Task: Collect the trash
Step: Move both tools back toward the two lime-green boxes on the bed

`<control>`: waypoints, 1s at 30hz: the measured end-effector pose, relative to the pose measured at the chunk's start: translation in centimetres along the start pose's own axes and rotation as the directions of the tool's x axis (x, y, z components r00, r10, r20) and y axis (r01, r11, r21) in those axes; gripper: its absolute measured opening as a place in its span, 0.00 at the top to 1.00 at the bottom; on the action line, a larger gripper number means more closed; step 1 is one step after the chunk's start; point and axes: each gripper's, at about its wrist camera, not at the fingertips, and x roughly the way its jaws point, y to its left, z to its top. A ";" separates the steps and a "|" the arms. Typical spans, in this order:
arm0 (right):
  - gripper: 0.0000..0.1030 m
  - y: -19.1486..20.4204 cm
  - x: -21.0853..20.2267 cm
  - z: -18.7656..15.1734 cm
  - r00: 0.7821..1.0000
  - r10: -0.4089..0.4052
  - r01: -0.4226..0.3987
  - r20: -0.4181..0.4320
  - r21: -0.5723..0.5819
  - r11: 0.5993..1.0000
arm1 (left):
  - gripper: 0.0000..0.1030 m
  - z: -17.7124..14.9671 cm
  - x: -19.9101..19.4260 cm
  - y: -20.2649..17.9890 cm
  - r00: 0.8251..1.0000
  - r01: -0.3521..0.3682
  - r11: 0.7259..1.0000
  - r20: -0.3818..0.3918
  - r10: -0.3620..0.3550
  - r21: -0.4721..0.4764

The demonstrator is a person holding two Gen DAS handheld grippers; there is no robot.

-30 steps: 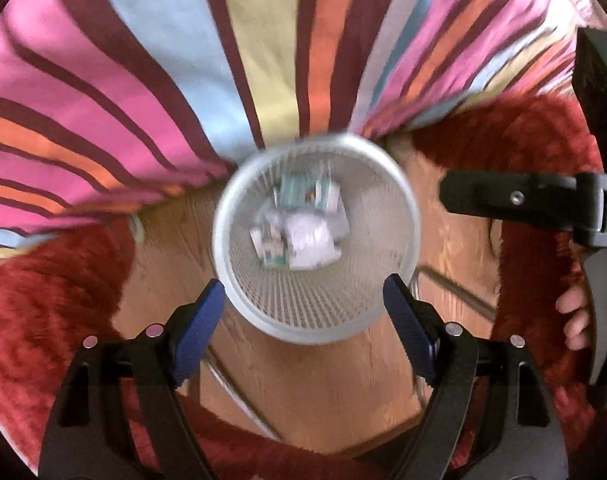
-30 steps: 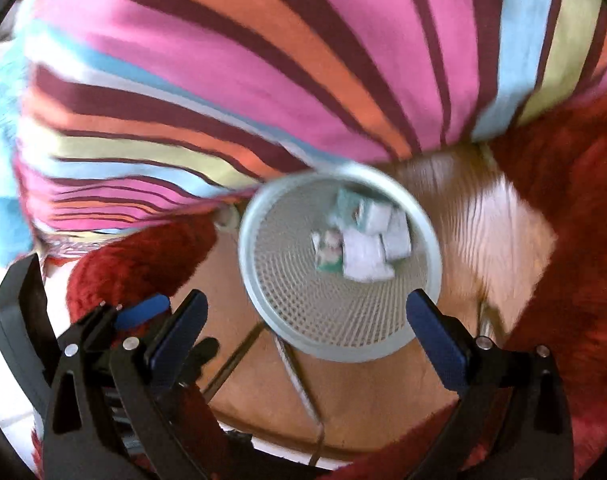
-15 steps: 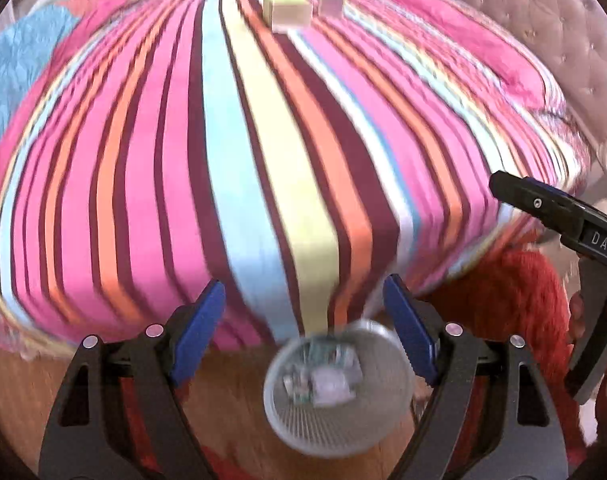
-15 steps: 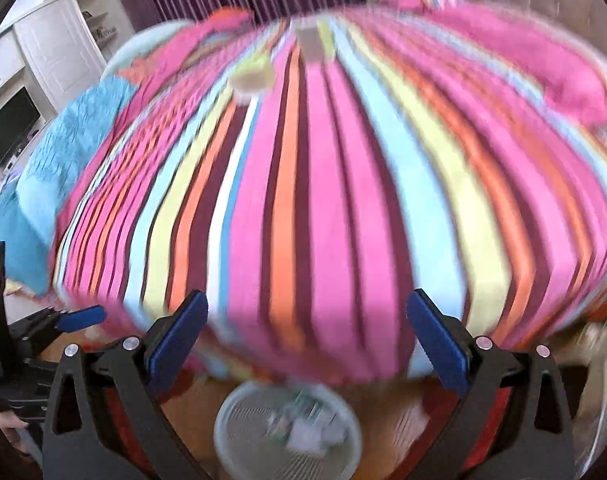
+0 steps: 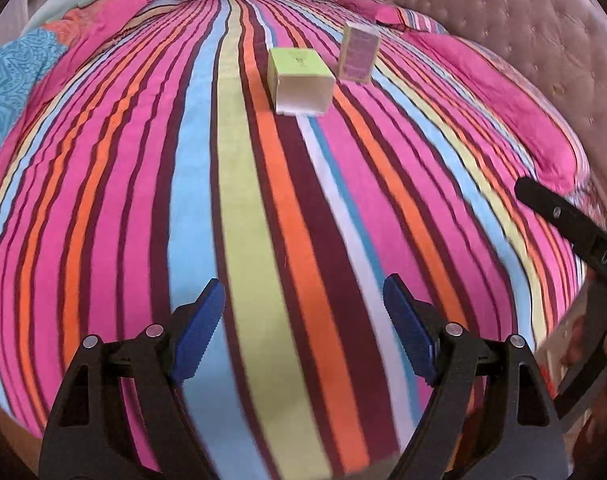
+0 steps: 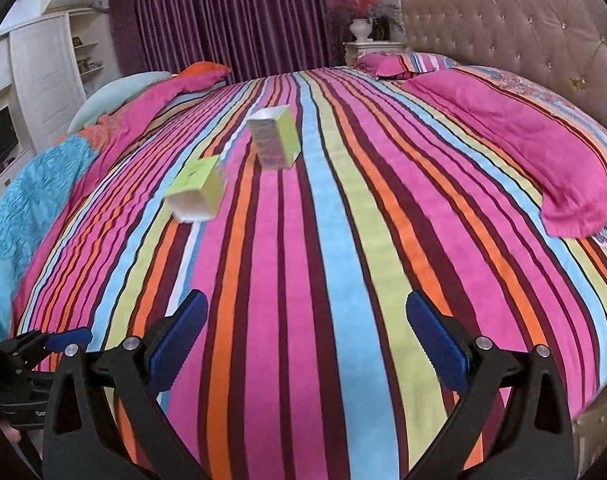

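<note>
Two pieces of trash are seen lying on the striped bed cover (image 5: pixel 239 184), and neither is yet held, so the step in hand is judged to be the approach to the next pick-up. The lime-green cardboard box with an open white end (image 5: pixel 299 80) is laid on its side towards the far middle of the bed; the taller box with a purple printed face and green sides (image 5: pixel 359 53) is stood upright just beside it, a little farther back and nearer the headboard. The two boxes appear close together but not touching.

The left claw (image 5: pixel 303 324) is held with its blue pads apart and nothing between them; only bed cover is seen in the gap. The right claw (image 6: pixel 303 340) is likewise spread wide and empty. Both are kept above the near edge of the bed, well apart from the boxes.

For the next move, a long reach across the mattress is likely called for. The lying box would best be taken across its narrower sides, and, being open-ended and light, it may be crushed if squeezed hard. The upright box may be tipped over by a glancing touch on the soft surface. No bin is seen in either view.

The bed is covered in lengthwise stripes of pink, maroon, orange, pale blue and yellow-green. A long pink pillow (image 6: pixel 515 148) is laid along the tufted beige headboard (image 6: pixel 503 24). A turquoise patterned quilt (image 6: pixel 35 196) is bunched at the opposite side. Purple curtains (image 6: pixel 231 20), a white shelved cabinet (image 6: pixel 51 76) and a white vase of flowers (image 6: pixel 361 26) on a bedside stand are seen beyond.
</note>
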 end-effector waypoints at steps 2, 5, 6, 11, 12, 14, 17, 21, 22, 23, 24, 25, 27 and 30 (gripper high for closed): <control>0.08 0.1 0.8 0.9 1.000 -0.004 0.004 0.005 0.008 1.000 | 0.23 1.4 0.9 0.0 1.000 0.002 1.000 0.009 -0.002 -0.016; 0.08 0.0 1.9 2.2 1.000 -0.009 0.009 0.023 0.011 1.000 | 0.23 3.5 2.4 0.2 1.000 0.007 0.999 0.016 -0.007 -0.037; 0.08 0.0 2.2 2.5 1.000 -0.011 0.011 0.028 0.012 1.000 | 0.23 4.1 2.8 0.2 1.000 0.007 0.999 0.018 -0.006 -0.043; 0.08 0.2 4.6 4.2 1.000 -0.017 0.016 0.021 0.021 1.000 | 0.23 6.5 4.8 0.2 1.000 0.012 0.997 0.018 -0.010 -0.070; 0.08 0.2 5.0 4.5 1.000 -0.014 0.014 0.018 0.022 1.000 | 0.23 6.9 5.3 0.2 1.000 0.015 0.997 0.019 -0.013 -0.077; 0.08 0.4 5.9 5.0 1.000 -0.010 0.010 0.014 0.016 1.000 | 0.23 7.8 6.1 0.1 1.000 0.016 0.996 0.019 -0.014 -0.085; 0.08 0.7 7.4 5.8 1.000 -0.004 0.004 0.008 -0.013 1.000 | 0.23 8.7 7.0 0.1 1.000 0.017 0.995 0.020 -0.015 -0.099; 0.08 1.0 9.0 6.9 1.000 0.008 -0.007 0.006 -0.036 0.999 | 0.23 10.0 8.4 0.1 0.999 0.022 0.992 0.026 -0.019 -0.127; 0.08 1.1 9.4 7.2 1.000 0.012 -0.011 0.006 -0.039 0.999 | 0.23 10.3 8.7 0.1 0.999 0.025 0.991 0.026 -0.022 -0.132; 0.08 1.1 9.9 7.5 1.000 0.016 -0.016 0.006 -0.042 0.999 | 0.23 10.7 9.1 0.1 0.999 0.029 0.990 0.029 -0.025 -0.137; 0.08 1.2 10.2 7.7 1.000 0.018 -0.018 0.006 -0.044 0.999 | 0.23 10.9 9.4 0.0 0.999 0.030 0.990 0.031 -0.026 -0.138; 0.08 1.2 10.7 8.0 1.000 0.020 -0.020 0.004 -0.048 0.999 | 0.23 11.3 9.7 0.0 0.999 0.029 0.990 0.033 -0.024 -0.136; 0.08 1.5 11.6 8.5 1.000 0.025 -0.025 -0.003 -0.057 0.998 | 0.23 11.8 10.2 -0.2 0.999 0.019 0.991 0.032 -0.015 -0.130; 0.08 2.1 12.9 9.3 1.000 0.028 -0.029 -0.010 -0.082 0.996 | 0.23 12.6 11.0 -0.3 0.999 0.013 0.992 0.036 -0.008 -0.129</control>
